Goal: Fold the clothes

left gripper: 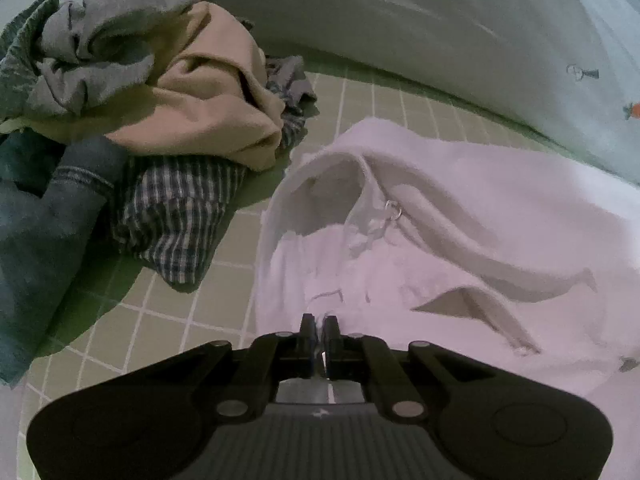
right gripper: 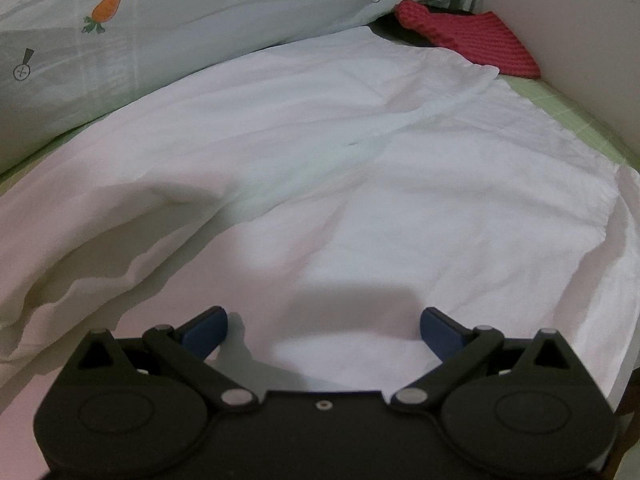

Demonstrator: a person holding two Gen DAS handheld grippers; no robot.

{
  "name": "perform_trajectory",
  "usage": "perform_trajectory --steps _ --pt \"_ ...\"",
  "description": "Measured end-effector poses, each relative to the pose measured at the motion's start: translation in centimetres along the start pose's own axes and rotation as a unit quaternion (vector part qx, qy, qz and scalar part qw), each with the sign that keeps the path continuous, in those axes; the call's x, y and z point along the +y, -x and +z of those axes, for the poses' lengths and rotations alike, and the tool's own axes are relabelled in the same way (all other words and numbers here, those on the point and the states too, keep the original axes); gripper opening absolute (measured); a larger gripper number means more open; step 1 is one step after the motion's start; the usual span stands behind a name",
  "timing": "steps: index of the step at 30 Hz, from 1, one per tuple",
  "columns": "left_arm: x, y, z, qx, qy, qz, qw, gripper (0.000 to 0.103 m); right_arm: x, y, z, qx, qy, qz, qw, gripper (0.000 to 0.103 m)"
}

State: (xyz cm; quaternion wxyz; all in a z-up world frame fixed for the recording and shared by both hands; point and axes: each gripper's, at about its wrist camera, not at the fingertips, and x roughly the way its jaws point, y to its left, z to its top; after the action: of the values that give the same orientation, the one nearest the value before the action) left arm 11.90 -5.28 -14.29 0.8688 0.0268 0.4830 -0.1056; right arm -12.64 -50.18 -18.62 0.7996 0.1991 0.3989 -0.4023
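Observation:
A white garment (left gripper: 460,216) with a drawstring and a metal eyelet lies rumpled on the green checked sheet (left gripper: 224,292). My left gripper (left gripper: 319,326) sits at the garment's near edge, its jaws pinched together on a thin ridge of the white fabric. In the right wrist view the same white garment (right gripper: 360,168) spreads wide and mostly flat, with a gathered seam running across it. My right gripper (right gripper: 324,330) hovers just over the cloth with its blue pads (right gripper: 206,332) far apart and nothing between them.
A pile of unfolded clothes sits at the left: a grey top (left gripper: 92,40), a tan piece (left gripper: 208,92), a plaid shirt (left gripper: 176,216) and denim (left gripper: 44,216). A carrot-print pillow (right gripper: 200,8) lies behind. A red knit item (right gripper: 472,40) rests by a white wall (right gripper: 580,40).

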Motion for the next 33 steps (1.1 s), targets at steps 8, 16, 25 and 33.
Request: perform_trajectory --steps 8,16,25,33 --pt "0.9 0.1 2.8 -0.038 0.029 -0.040 0.9981 0.044 0.3 -0.3 0.1 -0.008 -0.001 -0.002 1.000 0.103" --pt "-0.8 -3.8 4.5 -0.014 0.013 -0.052 0.9985 0.041 0.6 -0.4 0.3 -0.007 -0.001 -0.003 1.000 0.103" --pt "2.5 -0.3 4.3 -0.043 0.055 -0.031 0.9971 0.004 0.8 -0.4 0.3 -0.004 -0.003 -0.006 1.000 0.103" --pt "4.8 -1.2 1.5 -0.001 0.098 -0.006 0.9952 0.006 0.9 -0.3 0.3 -0.003 -0.008 -0.009 1.000 0.103"
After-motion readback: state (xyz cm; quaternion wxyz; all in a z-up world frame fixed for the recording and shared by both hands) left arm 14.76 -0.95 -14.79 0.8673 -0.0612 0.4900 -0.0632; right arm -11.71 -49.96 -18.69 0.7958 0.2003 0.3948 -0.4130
